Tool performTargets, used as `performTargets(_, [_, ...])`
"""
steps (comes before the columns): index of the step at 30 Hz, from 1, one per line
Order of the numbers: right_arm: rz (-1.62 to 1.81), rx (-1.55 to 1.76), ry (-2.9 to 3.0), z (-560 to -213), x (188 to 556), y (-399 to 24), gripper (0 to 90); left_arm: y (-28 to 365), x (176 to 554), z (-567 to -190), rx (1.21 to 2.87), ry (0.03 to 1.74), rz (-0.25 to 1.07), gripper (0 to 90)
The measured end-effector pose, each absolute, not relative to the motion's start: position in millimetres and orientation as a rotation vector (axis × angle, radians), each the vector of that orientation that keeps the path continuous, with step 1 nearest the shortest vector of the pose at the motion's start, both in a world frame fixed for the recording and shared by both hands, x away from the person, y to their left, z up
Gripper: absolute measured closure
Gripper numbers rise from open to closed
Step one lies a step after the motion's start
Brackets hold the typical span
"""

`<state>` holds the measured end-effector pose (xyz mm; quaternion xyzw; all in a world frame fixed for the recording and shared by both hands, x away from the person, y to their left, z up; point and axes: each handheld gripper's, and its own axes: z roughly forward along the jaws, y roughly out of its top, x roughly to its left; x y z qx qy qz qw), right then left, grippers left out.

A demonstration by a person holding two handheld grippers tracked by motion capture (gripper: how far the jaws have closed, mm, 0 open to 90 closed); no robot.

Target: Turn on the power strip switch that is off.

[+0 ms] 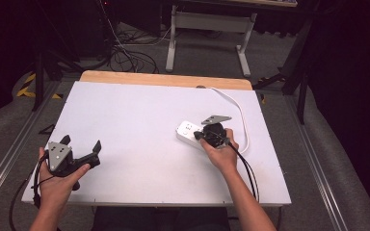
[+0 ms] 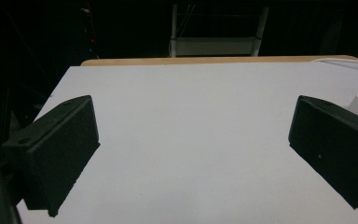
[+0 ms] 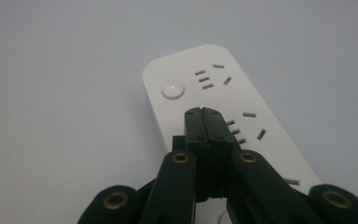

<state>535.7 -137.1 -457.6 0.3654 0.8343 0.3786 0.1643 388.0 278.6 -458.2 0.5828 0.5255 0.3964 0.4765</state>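
Your right gripper (image 3: 208, 114), jaws clenched on nothing, hovers above the power strip (image 3: 242, 116); an off-centre press on its button (image 3: 173, 89) could skid it.

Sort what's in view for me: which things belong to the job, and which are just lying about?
In the job:
- power strip
- its round button
- right gripper, jaws shut

Not in the job:
- left gripper, jaws open over bare table
- white frame on the floor behind
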Motion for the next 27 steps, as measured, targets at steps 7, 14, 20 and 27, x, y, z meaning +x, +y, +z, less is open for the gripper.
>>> performTargets(7, [1.033, 0.965, 2.368, -459.8, 531.8, -128.5, 90.0, 279.4, 387.0, -457.8, 1.415, 1.295, 0.967, 2.4])
performTargets(14, [1.073, 1.026, 2.372, -460.9, 534.4, -131.5, 90.0, 280.0, 386.1, -458.0, 1.409, 1.296, 0.966, 2.4])
performTargets(20, [1.084, 1.041, 2.38, -461.3, 535.4, -132.7, 90.0, 281.0, 385.8, -458.1, 1.41, 1.298, 0.963, 2.5])
performTargets(27, [1.115, 1.058, 2.381, -463.6, 537.8, -135.3, 90.0, 280.4, 385.3, -457.9, 1.417, 1.293, 0.964, 2.6])
